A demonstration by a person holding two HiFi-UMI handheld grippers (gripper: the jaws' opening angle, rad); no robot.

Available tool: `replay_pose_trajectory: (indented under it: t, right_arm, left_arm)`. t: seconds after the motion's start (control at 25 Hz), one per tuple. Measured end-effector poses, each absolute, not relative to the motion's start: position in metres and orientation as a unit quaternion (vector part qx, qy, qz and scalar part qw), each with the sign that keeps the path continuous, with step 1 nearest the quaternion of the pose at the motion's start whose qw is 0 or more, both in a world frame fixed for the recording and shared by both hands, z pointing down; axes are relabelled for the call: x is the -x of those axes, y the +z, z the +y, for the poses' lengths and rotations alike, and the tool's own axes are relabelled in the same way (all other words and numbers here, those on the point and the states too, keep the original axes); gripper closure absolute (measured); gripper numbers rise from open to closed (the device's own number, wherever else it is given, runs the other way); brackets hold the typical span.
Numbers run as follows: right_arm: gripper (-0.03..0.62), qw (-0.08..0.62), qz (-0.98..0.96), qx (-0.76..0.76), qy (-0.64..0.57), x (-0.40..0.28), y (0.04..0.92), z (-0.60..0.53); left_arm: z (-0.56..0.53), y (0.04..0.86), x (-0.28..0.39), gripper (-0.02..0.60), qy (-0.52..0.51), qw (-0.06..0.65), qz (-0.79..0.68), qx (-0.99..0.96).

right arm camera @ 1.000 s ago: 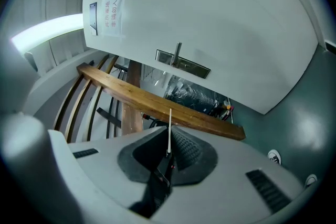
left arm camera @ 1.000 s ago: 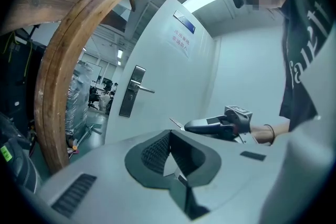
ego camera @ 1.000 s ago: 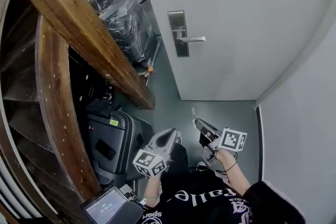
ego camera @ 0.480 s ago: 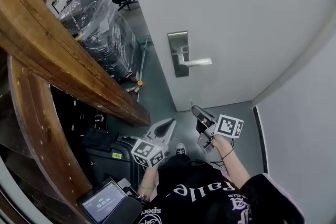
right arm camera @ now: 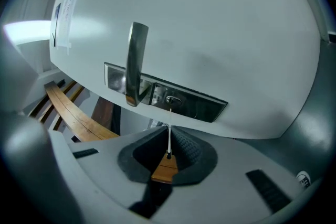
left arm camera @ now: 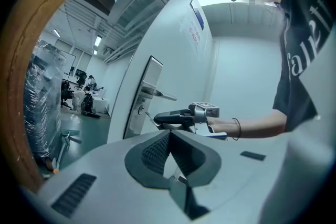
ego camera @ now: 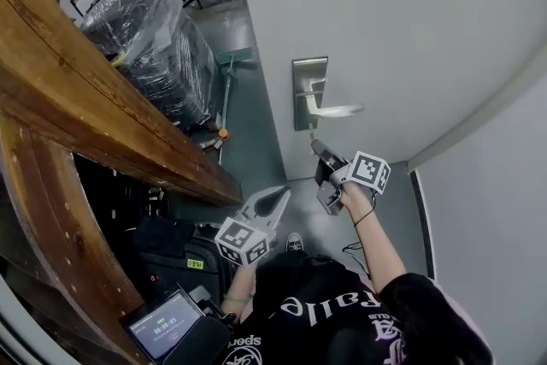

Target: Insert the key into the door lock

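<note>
The white door (ego camera: 385,21) carries a steel lock plate (ego camera: 308,92) with a lever handle (ego camera: 335,109). My right gripper (ego camera: 314,146) is shut on the key, just below that plate. In the right gripper view the key's brown head (right arm camera: 166,166) sits between the pads and its thin blade (right arm camera: 169,136) points at the keyhole (right arm camera: 172,99), its tip a little short of it. The handle (right arm camera: 135,63) is to the keyhole's left there. My left gripper (ego camera: 278,194) hangs lower and to the left, shut on nothing; from it the right gripper (left arm camera: 165,119) shows near the plate (left arm camera: 144,94).
A heavy wooden beam (ego camera: 102,107) slants along the left. A plastic-wrapped stack (ego camera: 149,47) stands beyond it, and dark cases (ego camera: 184,256) and a tablet (ego camera: 162,325) lie on the floor. A white wall (ego camera: 487,209) closes the right side. A paper notice (right arm camera: 65,16) is on the door.
My right gripper has risen with the key from floor level up to just under the lock plate. The view has swung toward the door. My left gripper has stayed low.
</note>
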State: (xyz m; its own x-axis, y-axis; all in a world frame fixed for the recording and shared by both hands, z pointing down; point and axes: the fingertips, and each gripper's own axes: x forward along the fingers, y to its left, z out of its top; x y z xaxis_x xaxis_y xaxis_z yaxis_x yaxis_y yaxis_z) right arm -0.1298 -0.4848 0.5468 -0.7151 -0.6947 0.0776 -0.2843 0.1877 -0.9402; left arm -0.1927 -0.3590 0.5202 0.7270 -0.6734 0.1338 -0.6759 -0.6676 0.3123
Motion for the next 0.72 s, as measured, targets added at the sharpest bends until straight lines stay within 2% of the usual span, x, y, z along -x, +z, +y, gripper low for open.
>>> replay_pose_trajectory:
  t: [0.28,0.52,0.72]
  right_arm:
    - [0.559,0.224,0.728,0.332,-0.557,0.13,0.543,-0.508]
    - [0.559,0.219,0.724,0.32,-0.57,0.137,0.546,-0.515]
    - [0.559,0.253,0.7,0.303,-0.596,0.132,0.545,-0.517]
  left_arm:
    - [-0.363,0.526,0.209,0.577,0.002,0.18,-0.377,-0.908]
    - [-0.363,0.527,0.213,0.577,0.0,0.182,-0.379,-0.907]
    - [-0.36,0.527,0.214,0.577,0.001,0.183,-0.378,-0.908]
